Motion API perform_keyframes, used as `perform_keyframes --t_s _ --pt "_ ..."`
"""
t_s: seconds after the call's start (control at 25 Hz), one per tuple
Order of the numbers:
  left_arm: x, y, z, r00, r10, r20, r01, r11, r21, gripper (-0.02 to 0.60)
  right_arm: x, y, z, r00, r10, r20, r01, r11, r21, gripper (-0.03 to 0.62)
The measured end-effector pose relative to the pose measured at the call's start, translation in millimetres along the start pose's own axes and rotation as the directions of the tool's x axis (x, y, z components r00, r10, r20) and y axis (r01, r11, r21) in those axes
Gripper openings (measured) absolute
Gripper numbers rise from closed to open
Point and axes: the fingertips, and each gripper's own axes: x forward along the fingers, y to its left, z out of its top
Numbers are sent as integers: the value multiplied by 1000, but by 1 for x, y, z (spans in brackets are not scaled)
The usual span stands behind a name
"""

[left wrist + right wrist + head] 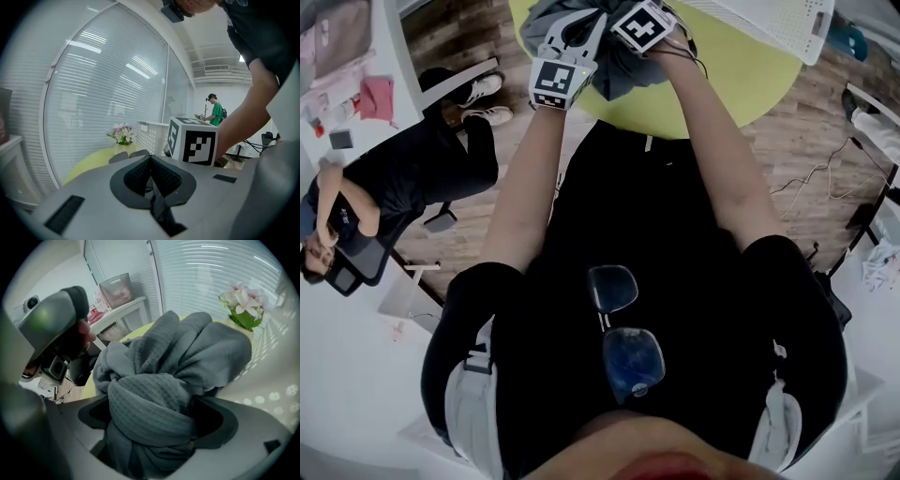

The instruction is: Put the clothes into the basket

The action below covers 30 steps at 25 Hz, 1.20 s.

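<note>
A bunched grey garment [619, 67] lies at the near edge of the round yellow-green table [722, 89], between my two grippers. In the right gripper view the grey garment [178, 366] fills the space between the wide-standing jaws of my right gripper [154, 420], with a dark gap beside one pad. My left gripper [151, 161] is shut, its pads pressed together on a thin dark strip of the cloth. The white perforated basket [769, 23] stands on the table's far right side. From the left gripper view the basket [152, 136] is behind the right gripper's marker cube [194, 140].
A small pot of pink flowers [243, 305] stands on the table near the window blinds. A person in dark clothes [394, 187] sits at the left by a white desk. Cables lie on the wooden floor at the right [816, 178].
</note>
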Motion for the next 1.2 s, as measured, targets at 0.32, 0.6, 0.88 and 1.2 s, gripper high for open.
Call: perform_keyframes --t_s 0.32,0.6,0.88,1.2 --pt "-2 6 -21 999 3 -40 -4 1000 -20 11 34 9 -5 1000 16 -14 -15 999 28 502" --pt "-3 6 -34 998 14 -53 -17 999 -42 11 41 5 -4 999 -27 30 26 999 28 509" --pt "-14 6 -34 998 30 -54 -32 998 -47 11 36 4 -5 999 -39 36 38 999 9 492" --pt "-32 8 -12 998 53 -21 -54 998 -20 11 12 20 -2 997 -13 72 18 998 -62 385"
